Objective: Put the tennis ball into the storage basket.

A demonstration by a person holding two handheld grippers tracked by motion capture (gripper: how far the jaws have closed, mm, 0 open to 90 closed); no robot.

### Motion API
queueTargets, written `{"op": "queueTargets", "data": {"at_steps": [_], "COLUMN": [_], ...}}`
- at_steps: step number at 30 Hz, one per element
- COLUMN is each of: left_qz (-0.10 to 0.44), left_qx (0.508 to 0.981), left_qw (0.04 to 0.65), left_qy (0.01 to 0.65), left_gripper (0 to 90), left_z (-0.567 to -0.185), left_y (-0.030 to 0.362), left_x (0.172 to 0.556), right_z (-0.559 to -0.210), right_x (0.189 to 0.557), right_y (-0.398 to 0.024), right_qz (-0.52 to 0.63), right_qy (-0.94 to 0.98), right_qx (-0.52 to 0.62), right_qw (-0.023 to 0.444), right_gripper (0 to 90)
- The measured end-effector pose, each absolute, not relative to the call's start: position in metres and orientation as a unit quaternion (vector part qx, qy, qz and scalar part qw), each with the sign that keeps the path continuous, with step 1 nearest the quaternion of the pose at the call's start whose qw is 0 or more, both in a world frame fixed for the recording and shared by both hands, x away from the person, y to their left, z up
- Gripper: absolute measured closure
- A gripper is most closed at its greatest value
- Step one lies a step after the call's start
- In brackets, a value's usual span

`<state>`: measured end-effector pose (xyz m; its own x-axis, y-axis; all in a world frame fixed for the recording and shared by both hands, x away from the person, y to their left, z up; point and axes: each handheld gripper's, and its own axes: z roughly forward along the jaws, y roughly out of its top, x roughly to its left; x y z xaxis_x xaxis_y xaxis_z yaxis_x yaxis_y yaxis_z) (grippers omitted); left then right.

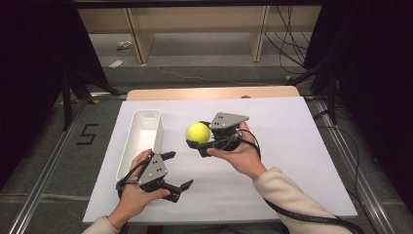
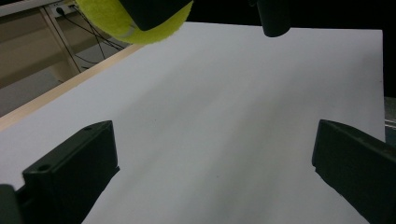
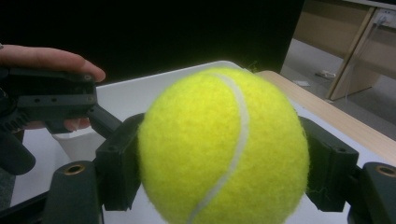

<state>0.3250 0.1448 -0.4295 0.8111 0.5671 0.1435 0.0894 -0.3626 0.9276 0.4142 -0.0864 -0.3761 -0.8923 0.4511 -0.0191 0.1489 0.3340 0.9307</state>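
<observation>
**Tennis ball clamped in right gripper, left gripper open and empty**

Right gripper (image 1: pixel 198 144): jaws closed against the tennis ball (image 1: pixel 198 132), one pad on each side of it. In the right gripper view the ball (image 3: pixel 223 148) sits squarely between the two black jaws, filling the gap, white seam running top to bottom across its face. Ball is held up off the white sheet (image 1: pixel 272 161); it touches nothing but the jaws.

Left gripper (image 1: pixel 178 170): jaws spread wide, nothing between them. The left gripper view shows bare white sheet (image 2: pixel 219 140) in the gap, with the ball (image 2: pixel 116 18) well beyond the jaw tips, up and to the left, partly covered by a dark jaw of the other gripper.

White bin (image 1: pixel 141 139): long, narrow, open-topped, standing on the sheet. It lies just beyond the left gripper's jaws and to one side of the right gripper's jaw tips, near the ball but apart from it. In the right gripper view its rim (image 3: pixel 140 88) shows behind the ball, with the left gripper (image 3: pixel 51 100) and the fingers (image 3: pixel 46 58) of the left hand past the left jaw.
</observation>
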Motion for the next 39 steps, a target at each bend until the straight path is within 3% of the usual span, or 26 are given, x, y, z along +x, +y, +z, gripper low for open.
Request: {"op": "queueTargets", "data": {"at_steps": [39], "left_qz": [0.214], "left_qx": [0.794], "left_qw": [0.526], "left_qy": [0.216], "left_gripper": [0.0], "left_z": [-0.43], "left_y": [0.143], "left_x": [0.323], "right_z": [-0.371], "right_x": [0.42], "right_y": [-0.073], "right_qz": [0.548], "right_qy": [0.802], "right_qx": [0.186], "right_qw": [0.146], "right_gripper": [26.8]}}
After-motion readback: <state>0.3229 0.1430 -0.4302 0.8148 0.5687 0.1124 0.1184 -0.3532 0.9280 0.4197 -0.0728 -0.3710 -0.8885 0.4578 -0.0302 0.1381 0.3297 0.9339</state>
